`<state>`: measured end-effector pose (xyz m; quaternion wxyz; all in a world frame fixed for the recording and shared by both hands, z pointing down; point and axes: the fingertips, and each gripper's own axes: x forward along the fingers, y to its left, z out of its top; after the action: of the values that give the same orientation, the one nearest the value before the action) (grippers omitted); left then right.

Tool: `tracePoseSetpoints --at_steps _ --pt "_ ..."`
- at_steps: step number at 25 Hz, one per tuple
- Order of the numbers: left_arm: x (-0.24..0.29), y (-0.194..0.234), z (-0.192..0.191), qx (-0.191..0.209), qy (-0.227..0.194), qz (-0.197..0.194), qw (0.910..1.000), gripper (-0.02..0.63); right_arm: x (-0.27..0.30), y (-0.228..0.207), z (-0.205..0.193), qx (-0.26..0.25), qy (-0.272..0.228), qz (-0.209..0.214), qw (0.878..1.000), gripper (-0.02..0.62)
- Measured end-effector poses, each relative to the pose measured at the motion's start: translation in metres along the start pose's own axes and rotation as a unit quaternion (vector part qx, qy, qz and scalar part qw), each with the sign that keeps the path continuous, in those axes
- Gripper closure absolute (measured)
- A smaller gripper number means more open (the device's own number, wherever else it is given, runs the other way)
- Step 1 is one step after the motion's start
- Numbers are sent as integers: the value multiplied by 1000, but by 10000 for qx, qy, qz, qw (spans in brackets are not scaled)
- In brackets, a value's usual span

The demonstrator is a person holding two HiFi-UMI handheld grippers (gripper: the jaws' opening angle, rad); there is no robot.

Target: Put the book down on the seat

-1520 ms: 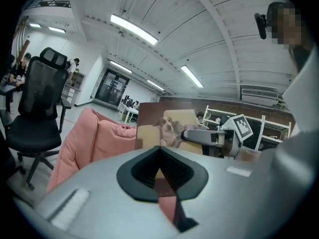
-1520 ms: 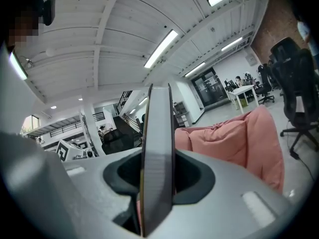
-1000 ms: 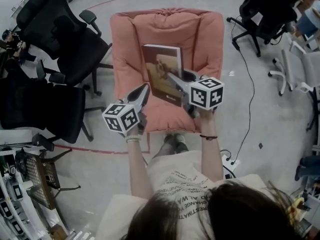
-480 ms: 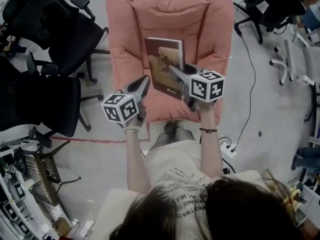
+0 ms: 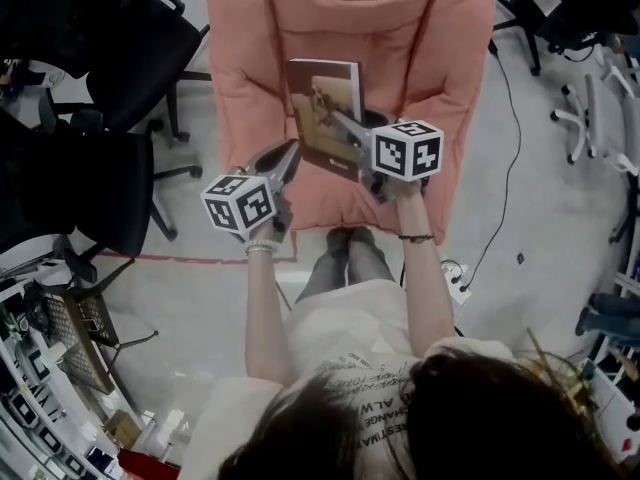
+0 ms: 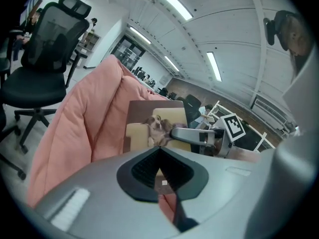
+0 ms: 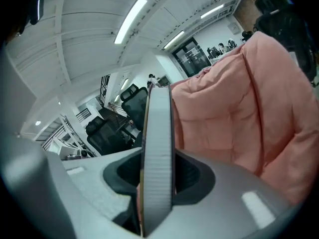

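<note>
A hardcover book (image 5: 322, 103) with a dog on its cover hangs over the pink cushioned seat (image 5: 250, 78), cover facing up. My right gripper (image 5: 340, 124) is shut on the book's near right edge. In the right gripper view the grey page edge of the book (image 7: 158, 158) stands between the jaws, with the pink seat (image 7: 239, 103) behind it. My left gripper (image 5: 289, 155) is shut on nothing, near the seat's front left edge, just left of the book. The left gripper view shows the book (image 6: 152, 126) and the right gripper (image 6: 199, 133) ahead.
Black office chairs (image 5: 90, 38) stand close on the seat's left, and more chairs (image 5: 570, 8) stand at the upper right. A black cable (image 5: 503, 158) runs across the floor on the right. Red tape (image 5: 190, 260) marks the floor. The person's feet (image 5: 350, 243) stand at the seat's front edge.
The seat has come closer and fills more of the head view. The right gripper keeps its hold on the book over the seat, and the left gripper stays beside it.
</note>
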<state>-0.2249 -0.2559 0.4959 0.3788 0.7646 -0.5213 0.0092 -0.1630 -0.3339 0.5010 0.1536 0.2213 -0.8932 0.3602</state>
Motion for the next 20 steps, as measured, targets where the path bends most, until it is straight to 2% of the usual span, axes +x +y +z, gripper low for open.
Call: tracePoseSetpoints --at_steps 10,20 --pt "46 62 -63 -437 360 242 9981 611 69 -59 -72 25 788 56 9969 449" --pt "71 86 -116 -500 723 222 9959 610 100 -86 -125 334 1021 147 9941 449"
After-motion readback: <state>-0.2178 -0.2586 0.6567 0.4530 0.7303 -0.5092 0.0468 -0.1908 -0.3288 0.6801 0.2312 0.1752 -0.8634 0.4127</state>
